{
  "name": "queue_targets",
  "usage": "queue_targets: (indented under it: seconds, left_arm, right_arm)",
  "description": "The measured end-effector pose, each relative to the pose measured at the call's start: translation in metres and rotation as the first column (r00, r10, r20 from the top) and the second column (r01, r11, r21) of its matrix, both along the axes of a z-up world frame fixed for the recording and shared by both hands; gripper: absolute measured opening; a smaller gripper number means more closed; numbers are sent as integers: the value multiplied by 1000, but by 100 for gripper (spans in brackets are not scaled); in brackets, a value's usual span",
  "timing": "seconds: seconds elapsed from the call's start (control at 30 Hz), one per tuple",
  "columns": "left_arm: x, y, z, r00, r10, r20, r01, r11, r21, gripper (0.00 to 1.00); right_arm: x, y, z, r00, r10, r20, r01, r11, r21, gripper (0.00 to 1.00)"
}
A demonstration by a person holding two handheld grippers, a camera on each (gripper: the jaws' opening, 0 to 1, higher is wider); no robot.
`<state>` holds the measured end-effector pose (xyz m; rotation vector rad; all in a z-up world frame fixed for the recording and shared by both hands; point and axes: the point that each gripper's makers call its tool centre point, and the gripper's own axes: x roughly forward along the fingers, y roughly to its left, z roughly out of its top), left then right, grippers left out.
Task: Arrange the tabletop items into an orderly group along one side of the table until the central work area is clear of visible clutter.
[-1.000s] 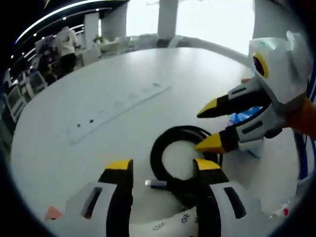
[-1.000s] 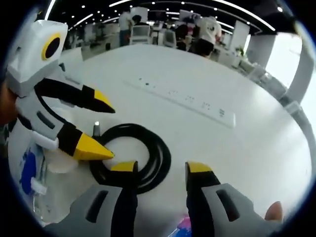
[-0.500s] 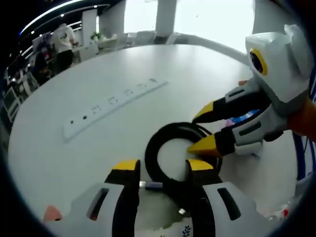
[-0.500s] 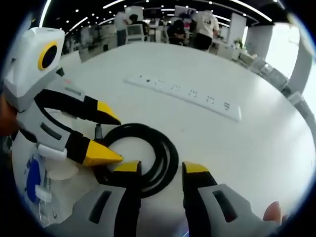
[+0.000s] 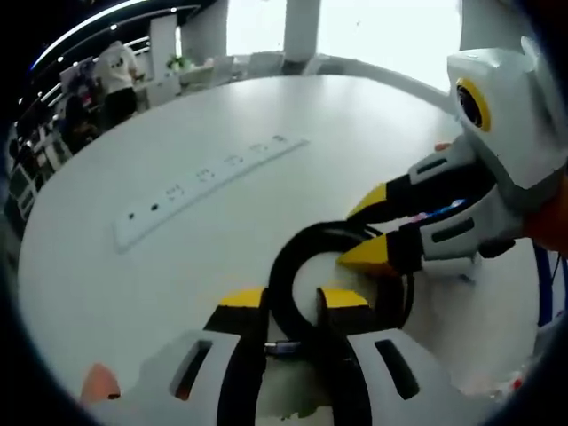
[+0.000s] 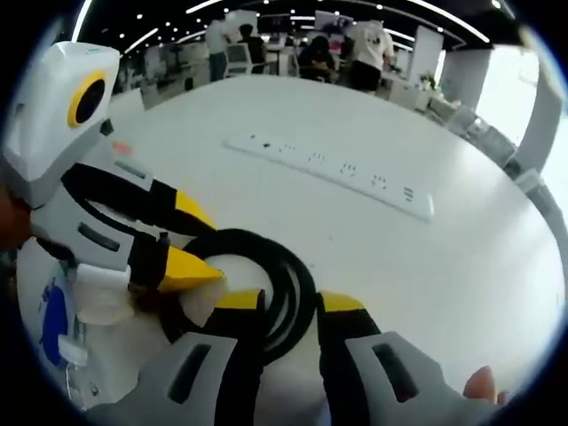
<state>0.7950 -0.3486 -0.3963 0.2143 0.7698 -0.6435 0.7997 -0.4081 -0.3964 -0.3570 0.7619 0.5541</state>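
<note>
A coiled black cable [image 5: 302,257] [image 6: 297,266] lies on the white round table [image 5: 177,266]. My left gripper [image 5: 293,299] has closed in on the near arc of the coil, which fills the gap between its yellow-tipped jaws. A small plug [image 5: 284,348] sticks out just below. My right gripper [image 6: 290,303] grips the opposite arc the same way. Each gripper also reaches into the other's view: the right gripper [image 5: 366,232] from the right, the left gripper [image 6: 191,241] from the left, both straddling the coil's rim.
A long white power strip [image 5: 209,182] [image 6: 333,169] lies flat beyond the coil. A white packet with a blue label [image 6: 58,324] sits beside the left gripper. A small orange item [image 5: 98,383] lies at the table's near edge. People and desks fill the background.
Both pairs of jaws have narrowed from wide open to pinching the coil's rim. The plug has shifted in between the left jaws.
</note>
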Motion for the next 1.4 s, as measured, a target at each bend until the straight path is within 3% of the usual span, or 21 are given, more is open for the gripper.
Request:
queue_targets:
  seconds: [0.3, 0.87, 1.4]
  left_arm:
    - [6, 2, 6, 999, 26, 38, -26, 1000, 1, 4]
    - [9, 1, 23, 996, 34, 79, -33, 999, -10, 3]
    - [7, -4, 51, 990, 28, 135, -25, 999, -21, 2]
  right_arm:
    - [3, 0, 6, 1000, 2, 23, -2, 1000, 9, 11]
    - [6, -3, 19, 999, -24, 30, 23, 998, 60, 5]
    - [7, -7, 48, 996, -28, 80, 22, 997, 79, 4]
